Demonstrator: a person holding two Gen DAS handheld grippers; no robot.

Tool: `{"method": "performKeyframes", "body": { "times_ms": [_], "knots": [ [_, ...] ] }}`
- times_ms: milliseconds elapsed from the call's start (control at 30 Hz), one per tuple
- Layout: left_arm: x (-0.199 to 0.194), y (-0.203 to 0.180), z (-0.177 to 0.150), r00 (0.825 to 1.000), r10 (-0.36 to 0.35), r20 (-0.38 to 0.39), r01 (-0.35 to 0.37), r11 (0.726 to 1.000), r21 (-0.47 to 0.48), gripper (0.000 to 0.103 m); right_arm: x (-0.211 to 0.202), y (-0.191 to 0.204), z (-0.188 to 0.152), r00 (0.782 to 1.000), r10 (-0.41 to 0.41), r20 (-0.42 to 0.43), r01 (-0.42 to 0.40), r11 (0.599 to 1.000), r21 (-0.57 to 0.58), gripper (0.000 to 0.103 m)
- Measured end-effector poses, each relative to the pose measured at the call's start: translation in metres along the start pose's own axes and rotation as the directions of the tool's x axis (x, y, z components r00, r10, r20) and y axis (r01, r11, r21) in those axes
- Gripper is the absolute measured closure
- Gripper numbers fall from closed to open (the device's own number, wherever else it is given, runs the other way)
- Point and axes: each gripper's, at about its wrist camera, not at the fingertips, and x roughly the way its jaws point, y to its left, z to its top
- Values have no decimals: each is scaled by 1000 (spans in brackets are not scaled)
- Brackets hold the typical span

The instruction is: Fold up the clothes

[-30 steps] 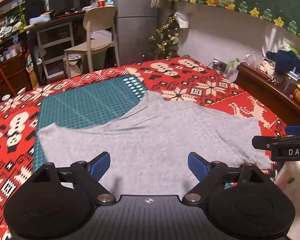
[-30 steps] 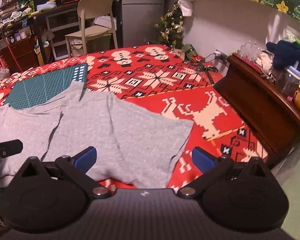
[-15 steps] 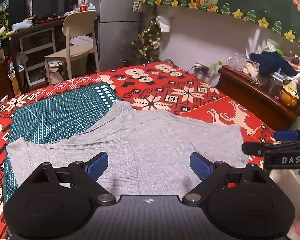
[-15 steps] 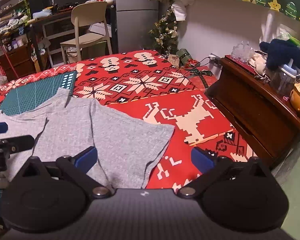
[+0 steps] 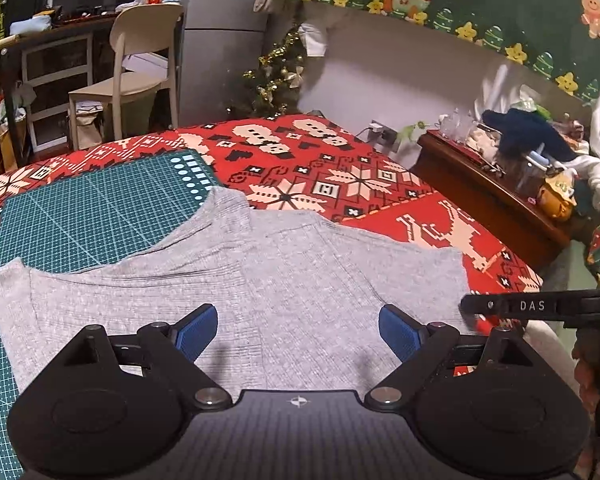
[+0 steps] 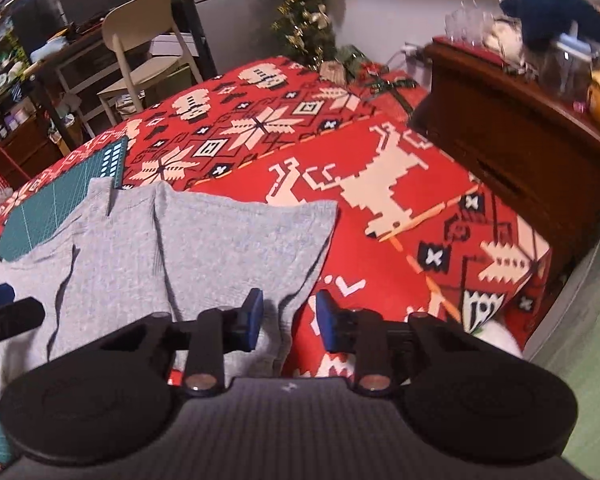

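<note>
Red knitted-pattern blanket with cream snowflakes, snowmen and a reindeer covers the wide work surface, which fills the middle of both views. On it, toward nine o'clock, lies a dark green cutting mat printed with a fine white grid and a row of pale squares along its far edge. Spread flat over the blanket and partly over the mat is the grey ribbed shirt, soft and finely lined, its right edge ending near three o'clock in the left wrist view.

At two o'clock stands a dark brown wooden cabinet, its top crowded with clear glassware and a navy knitted thing. At eleven o'clock a cream plastic chair stands before a cluttered desk, and a small tinsel-hung tree stands at twelve. A green banner with stars and a gingerbread figure runs along the wall.

The left gripper hovers over the shirt's near part with its blue pads wide apart, nothing between them. The right gripper, lettered "DAS" on its side, sits at the shirt's right near edge; its jaws have just been closing, the shirt's edge lies between them, and a gap still shows between the pads.
</note>
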Motion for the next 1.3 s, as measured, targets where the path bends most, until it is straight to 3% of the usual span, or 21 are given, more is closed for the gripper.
{"method": "performKeyframes", "body": {
  "times_ms": [133,200,233,300,467,567,733,900,1067,1300],
  "knots": [
    [-2,7,2,1000,0,4,0,1000,-14,15,5,-1,-2,999,32,-21,-31,998,53,75],
    [-4,10,2,1000,-4,10,4,1000,-13,15,8,1,-1,999,28,-19,-27,998,54,83],
    [-5,12,2,1000,-3,12,3,1000,-14,15,10,2,0,999,26,-19,-24,998,58,96],
    [-9,15,3,1000,3,19,-2,1000,-20,15,10,2,1,1000,28,-13,-27,997,72,101],
    [-25,29,3,999,9,52,-7,999,-34,15,-9,28,9,997,39,60,-36,998,-46,101],
    [-39,40,0,997,30,76,-27,999,-39,24,-23,63,14,990,94,103,-77,984,-161,101],
    [-70,68,-9,990,78,116,-67,993,-93,27,-43,130,21,968,204,147,-144,928,-343,101],
    [-100,95,-27,981,139,133,-118,981,-156,27,-52,201,13,938,324,122,-231,847,-478,101],
    [-127,118,-42,967,202,152,-167,961,-219,27,-54,260,-4,911,407,72,-305,779,-549,101],
    [-141,141,-53,956,253,147,-205,938,-281,27,-51,303,-28,892,453,-5,-362,705,-610,101]
  ]
}}
